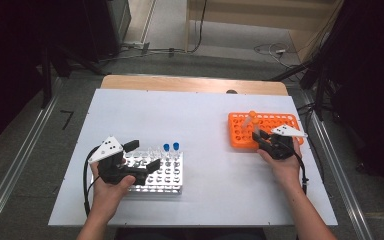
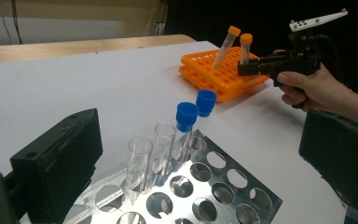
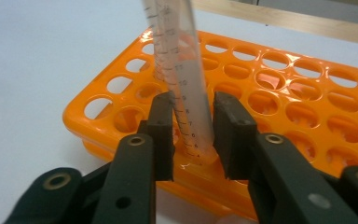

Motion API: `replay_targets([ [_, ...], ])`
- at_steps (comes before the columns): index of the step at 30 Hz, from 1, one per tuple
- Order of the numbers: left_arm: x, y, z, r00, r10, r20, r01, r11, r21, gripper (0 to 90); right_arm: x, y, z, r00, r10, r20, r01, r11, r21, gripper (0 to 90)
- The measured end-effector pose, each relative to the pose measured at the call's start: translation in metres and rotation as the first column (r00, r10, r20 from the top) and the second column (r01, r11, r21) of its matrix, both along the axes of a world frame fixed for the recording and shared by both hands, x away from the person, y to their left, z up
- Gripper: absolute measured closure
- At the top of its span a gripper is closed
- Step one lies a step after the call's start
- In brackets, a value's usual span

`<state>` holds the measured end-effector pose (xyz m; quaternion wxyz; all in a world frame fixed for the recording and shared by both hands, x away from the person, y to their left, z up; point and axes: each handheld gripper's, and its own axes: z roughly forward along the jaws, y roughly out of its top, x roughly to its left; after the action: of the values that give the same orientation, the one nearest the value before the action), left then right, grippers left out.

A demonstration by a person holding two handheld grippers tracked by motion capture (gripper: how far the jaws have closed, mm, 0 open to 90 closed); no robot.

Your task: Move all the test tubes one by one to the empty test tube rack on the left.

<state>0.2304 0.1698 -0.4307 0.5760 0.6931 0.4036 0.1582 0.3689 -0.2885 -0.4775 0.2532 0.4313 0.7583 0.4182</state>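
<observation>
Orange rack (image 3: 307, 116): glossy moulded plastic. Graduated tube (image 3: 182, 70): translucent, smooth plastic with printed markings. Second rack (image 2: 200, 186): bright, reflective sheet metal. Its open tubes (image 2: 139, 161): clear and glassy; caps (image 2: 186, 114): matt blue plastic. Right gripper (image 3: 193, 140): matt black plastic. Table (image 1: 200, 120): smooth matt white, with a wood edge

The white table top (image 1: 200, 115) is evenly lit from above, while the surroundings are left dark. Glare is thrown off the metal rack (image 2: 200, 186). The black jaws nearest each gripper camera are rendered soft and blurred.
</observation>
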Motion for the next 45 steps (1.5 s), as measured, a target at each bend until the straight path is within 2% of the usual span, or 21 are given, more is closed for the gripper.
replay_targets([
  [4, 0.000, -0.001, 0.001, 1.0000, 0.002, 0.007, -0.002, 1.0000, -0.001, 0.0, 0.000, -0.004, 0.000, 0.9999, -0.012, 0.009, 0.012, 0.9998, 0.019, 72.5],
  [8, -0.001, -0.001, 0.002, 0.9999, -0.003, 0.011, 0.003, 1.0000, 0.000, 0.0, -0.004, -0.006, 0.006, 0.9983, -0.009, 0.058, 0.007, 0.9992, 0.040, 72.7],
  [12, -0.001, -0.003, 0.003, 0.9999, -0.006, 0.012, 0.006, 1.0000, -0.002, 0.0, -0.009, -0.008, 0.014, 0.9966, -0.013, 0.081, 0.007, 0.9974, 0.072, 72.7],
  [14, -0.002, -0.003, 0.004, 0.9998, -0.007, 0.016, 0.007, 1.0000, -0.003, 0.0, -0.011, -0.009, 0.018, 0.9967, 0.000, 0.081, -0.009, 0.9949, 0.100, 72.7],
  [20, -0.002, -0.006, 0.007, 0.9996, -0.020, 0.021, 0.020, 0.9998, -0.007, 0.0, -0.022, -0.004, 0.027, 0.9948, 0.056, 0.086, -0.066, 0.9899, 0.126, 72.7],
  [24, -0.003, -0.009, 0.008, 0.9993, -0.030, 0.025, 0.030, 0.9995, -0.004, 0.0, -0.030, 0.003, 0.033, 0.9910, 0.104, 0.085, -0.115, 0.9828, 0.144, 72.7],
  [30, -0.002, -0.013, 0.012, 0.9987, -0.039, 0.034, 0.040, 0.9992, -0.006, 0.0, -0.043, 0.018, 0.040, 0.9812, 0.179, 0.070, -0.189, 0.9671, 0.170, 72.6],
  [37, -0.002, -0.019, 0.014, 0.9978, -0.054, 0.039, 0.054, 0.9985, -0.006, 0.0, -0.056, 0.035, 0.045, 0.9650, 0.255, 0.062, -0.262, 0.9478, 0.182, 72.6],
  [45, -0.001, -0.031, 0.015, 0.9945, -0.097, 0.039, 0.097, 0.9952, -0.008, 0.0, -0.073, 0.054, 0.049, 0.9442, 0.324, 0.058, -0.329, 0.9265, 0.182, 72.6],
])
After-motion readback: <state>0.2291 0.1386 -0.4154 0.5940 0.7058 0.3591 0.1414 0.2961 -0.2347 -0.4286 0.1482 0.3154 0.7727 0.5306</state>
